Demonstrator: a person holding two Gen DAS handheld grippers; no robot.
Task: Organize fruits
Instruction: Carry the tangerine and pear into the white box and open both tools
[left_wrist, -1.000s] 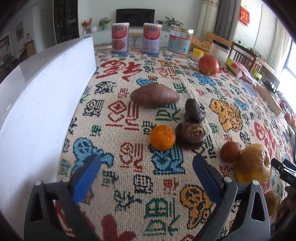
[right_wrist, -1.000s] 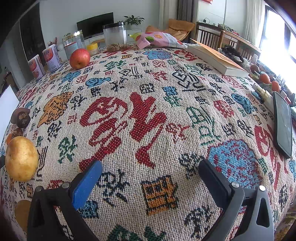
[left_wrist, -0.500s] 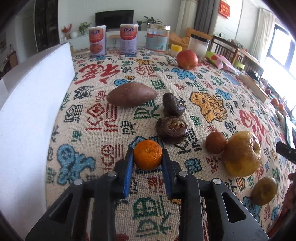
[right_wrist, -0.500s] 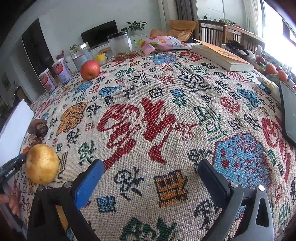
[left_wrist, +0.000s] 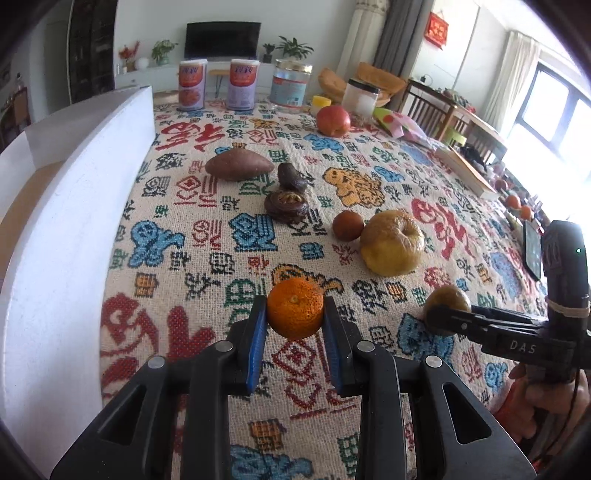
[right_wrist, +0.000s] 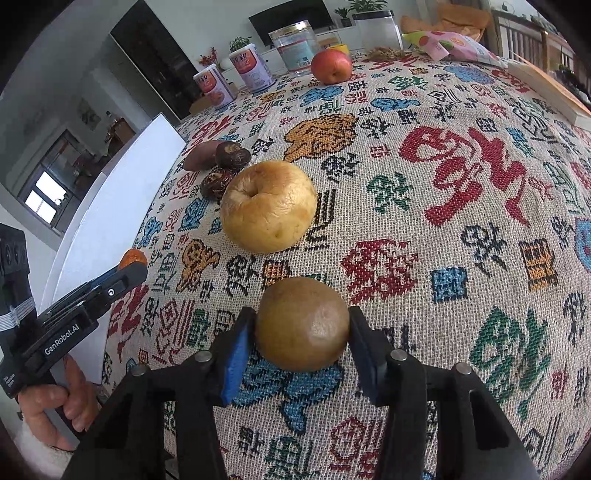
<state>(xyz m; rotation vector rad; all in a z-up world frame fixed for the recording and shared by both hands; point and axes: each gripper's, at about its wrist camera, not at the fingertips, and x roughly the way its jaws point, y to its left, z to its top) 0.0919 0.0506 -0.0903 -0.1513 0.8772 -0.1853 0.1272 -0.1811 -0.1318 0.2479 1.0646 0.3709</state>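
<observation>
Claw condition first: the left claw (left_wrist: 294, 318) is clamped on a small orange tangerine (left_wrist: 295, 308), both blue pads pressed against its sides, the fruit carried clear of the patterned cloth (left_wrist: 207, 236) covering the counter. The right claw (right_wrist: 302, 334) has just been closing, and its pads now bear on either side of a round brownish-green fruit (right_wrist: 303, 328); whether that fruit sits on the cloth or is lifted cannot be told. A hand (right_wrist: 55, 402) grips the left claw's handle at the left edge of the right wrist view.

Just beyond the right claw lies a large wrinkled yellow apple (right_wrist: 269, 206), stem pit facing the camera. In the left wrist view a small brown round fruit (left_wrist: 347, 226) lies just beside that apple, apparently touching it. Further left, two dark shrivelled fruits (left_wrist: 287, 201) lie one behind the other, close together, and a reddish-brown sweet potato (left_wrist: 239, 167) lies on its side beside them.

A white box wall (left_wrist: 70, 206) runs along the left side of the counter. At the far end stand a red apple (left_wrist: 333, 120), two labelled tins (left_wrist: 218, 89), a larger clear canister (left_wrist: 291, 88) and a white-lidded jar (left_wrist: 360, 100). A snack bag (right_wrist: 448, 44) and a book (right_wrist: 546, 92) lie toward the right edge.
</observation>
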